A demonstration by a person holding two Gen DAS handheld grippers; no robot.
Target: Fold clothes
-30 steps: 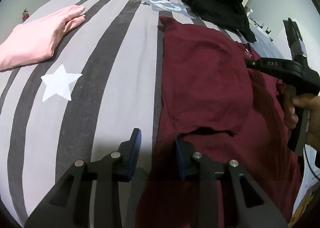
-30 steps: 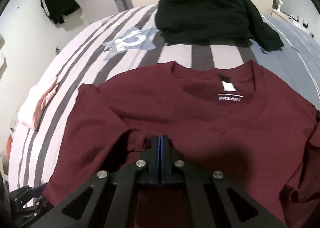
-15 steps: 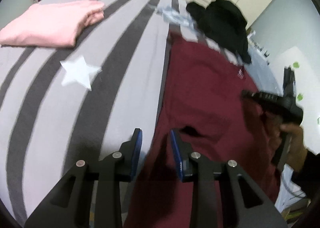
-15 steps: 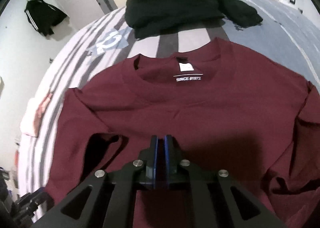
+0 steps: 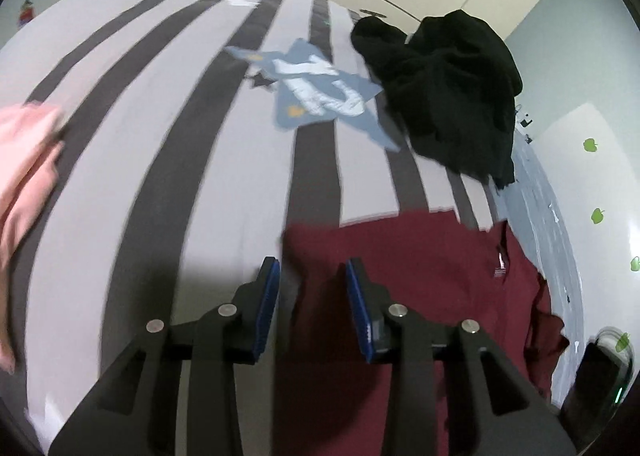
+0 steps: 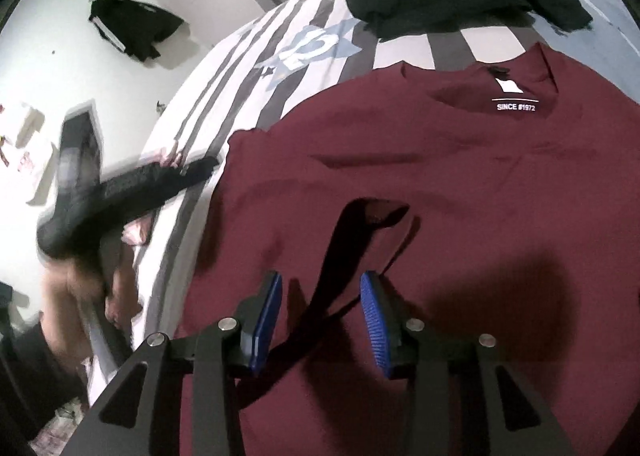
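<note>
Since the earlier frames, the left gripper [image 5: 312,280] has swung from the side hem of the maroon T-shirt [image 6: 420,184] up to its shoulder corner, so its camera now looks toward the blue star print [image 5: 320,92] and the heap of black clothing [image 5: 452,96] at the far end of the striped bedspread [image 5: 168,160]. Its jaws have just been opening a little and stand partly apart, with the shirt's edge below the gap and nothing pinched. The right gripper [image 6: 321,304], shut a second ago, has just been opening too; its blue pads [image 6: 372,312] stand apart above the shirt's front and hold nothing. Just beyond them a folded-in sleeve lies loose, its opening a dark mouth. The shirt lies flat on the bed, collar and "SINCE #1972" label toward the black heap. A folded pink garment [image 5: 24,184] lies at the left edge of the bed. From the right wrist view the left gripper and the hand [image 6: 76,284] holding it are blurred.
</note>
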